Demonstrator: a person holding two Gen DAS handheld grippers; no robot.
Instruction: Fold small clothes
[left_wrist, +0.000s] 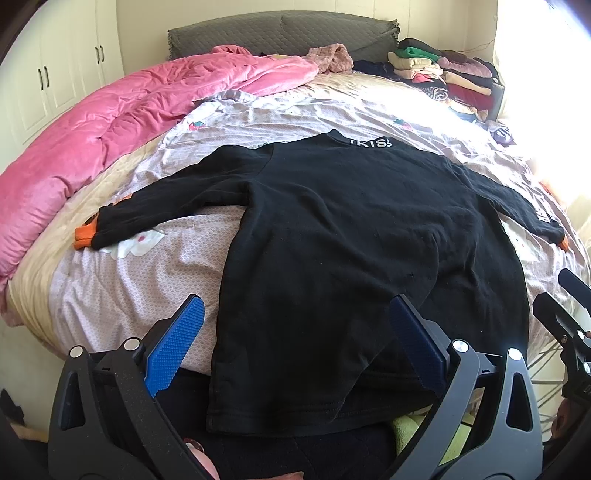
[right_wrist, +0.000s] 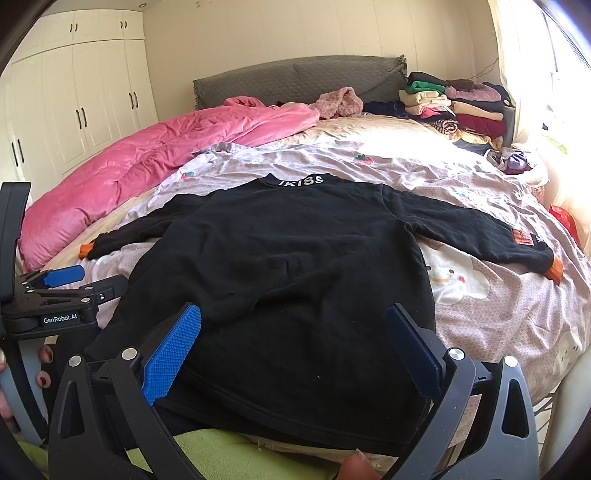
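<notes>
- Where both tongs point, a bed (right_wrist: 480, 332) fills nearly the whole room, its mauve printed sheet (left_wrist: 122, 280) creased and sunlit on the right.
- Left of the tongs and well back, white wardrobes (right_wrist: 88, 110) with dark handles line the wall; a grey quilted headboard (right_wrist: 295, 79) closes the far end.
- Ahead and to the left, a pink quilt (left_wrist: 110, 133) lies bunched along the bed's edge.
- Straight ahead, the black top (right_wrist: 295, 266) lies flat on the sheet, sleeves spread, collar with white lettering at the far side, hem nearest the tongs and hanging just over the bed's near edge.
- Far ahead to the right, a stack of folded clothes (right_wrist: 454, 107) sits by the headboard.
- Left tongs (left_wrist: 295, 350) are spread wide and grip nothing, the hem's left corner showing between the blue pads.
- Right tongs (right_wrist: 295, 354) are likewise spread wide, empty, over the hem's right part.
- Orange cuffs (left_wrist: 85, 238) end each sleeve; a small patch (right_wrist: 522, 236) marks the right one.
- Painted fingertips (right_wrist: 43, 378) show at the left tongs' handle.
</notes>
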